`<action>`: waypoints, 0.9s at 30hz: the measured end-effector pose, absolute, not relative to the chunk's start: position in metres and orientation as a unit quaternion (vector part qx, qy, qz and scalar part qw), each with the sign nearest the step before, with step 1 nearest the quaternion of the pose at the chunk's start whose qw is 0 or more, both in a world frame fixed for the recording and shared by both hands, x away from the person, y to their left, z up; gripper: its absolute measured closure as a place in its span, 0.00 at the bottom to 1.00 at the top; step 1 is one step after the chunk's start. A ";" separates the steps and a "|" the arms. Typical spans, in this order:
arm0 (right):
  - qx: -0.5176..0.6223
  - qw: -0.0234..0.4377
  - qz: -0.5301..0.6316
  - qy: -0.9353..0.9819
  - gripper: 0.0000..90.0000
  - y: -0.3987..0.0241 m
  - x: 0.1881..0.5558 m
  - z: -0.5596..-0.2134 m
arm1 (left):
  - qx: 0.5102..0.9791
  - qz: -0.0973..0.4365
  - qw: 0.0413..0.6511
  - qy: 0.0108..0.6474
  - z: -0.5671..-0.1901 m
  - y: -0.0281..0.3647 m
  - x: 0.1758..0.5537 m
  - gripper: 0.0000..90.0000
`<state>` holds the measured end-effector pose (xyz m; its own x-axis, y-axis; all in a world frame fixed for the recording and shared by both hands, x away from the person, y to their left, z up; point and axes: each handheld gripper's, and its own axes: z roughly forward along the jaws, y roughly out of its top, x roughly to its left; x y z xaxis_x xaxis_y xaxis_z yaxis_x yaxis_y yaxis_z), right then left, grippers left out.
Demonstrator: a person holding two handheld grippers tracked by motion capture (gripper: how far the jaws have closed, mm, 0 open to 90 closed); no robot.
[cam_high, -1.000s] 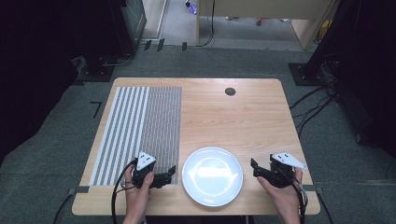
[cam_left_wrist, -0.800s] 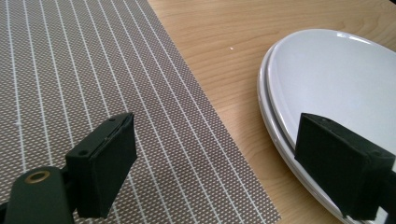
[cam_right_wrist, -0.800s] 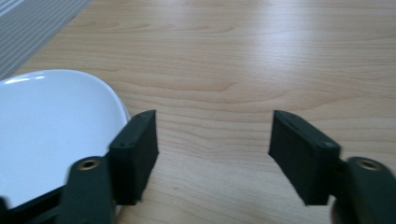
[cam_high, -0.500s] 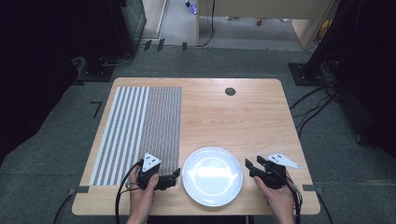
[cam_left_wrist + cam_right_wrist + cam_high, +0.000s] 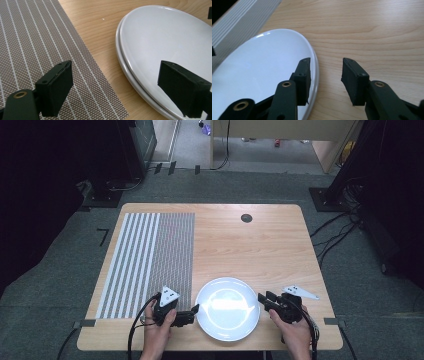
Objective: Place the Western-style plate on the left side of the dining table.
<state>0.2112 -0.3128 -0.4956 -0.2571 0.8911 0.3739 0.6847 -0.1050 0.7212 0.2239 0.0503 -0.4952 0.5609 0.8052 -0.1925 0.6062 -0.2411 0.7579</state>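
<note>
A white round plate lies near the table's front edge, between my two grippers. My left gripper points right at the plate's left rim. In the left gripper view it is wide open, one jaw over the striped placemat and the other over the plate. My right gripper points left at the plate's right rim. Its jaws have just been closing and straddle the rim, one above the plate and one over bare wood. A gap shows on both sides, so nothing is gripped.
The striped grey-and-white placemat covers the left part of the wooden table. A small dark round hole sits near the far edge. Dark equipment and cables stand on the floor around the table.
Both hands have edged inward toward the plate. The right gripper's jaws have narrowed around the plate's rim. The plate has not moved.
</note>
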 end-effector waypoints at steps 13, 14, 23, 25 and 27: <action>0.605 0.080 0.445 0.655 0.85 -0.312 0.211 -0.499 | 0.777 0.100 0.421 0.458 -0.497 0.044 0.223 0.15; 0.609 0.076 0.446 0.652 0.86 -0.313 0.210 -0.500 | 0.776 0.097 0.423 0.458 -0.498 0.044 0.223 0.15; 0.625 0.041 0.452 0.635 0.94 -0.313 0.210 -0.503 | 0.776 0.067 0.430 0.456 -0.500 0.038 0.223 0.25; 0.626 0.034 0.453 0.634 0.95 -0.313 0.210 -0.504 | 0.776 0.064 0.428 0.459 -0.501 0.037 0.223 0.30; 0.627 0.035 0.453 0.633 0.96 -0.313 0.210 -0.504 | 0.777 0.051 0.428 0.458 -0.502 0.036 0.223 0.35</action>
<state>0.2100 -0.3127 -0.5042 -0.2109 0.8253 0.5239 0.7619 -0.1970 0.6170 0.2227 0.0357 -0.5024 0.5746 0.7557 -0.3143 0.6691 -0.2125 0.7121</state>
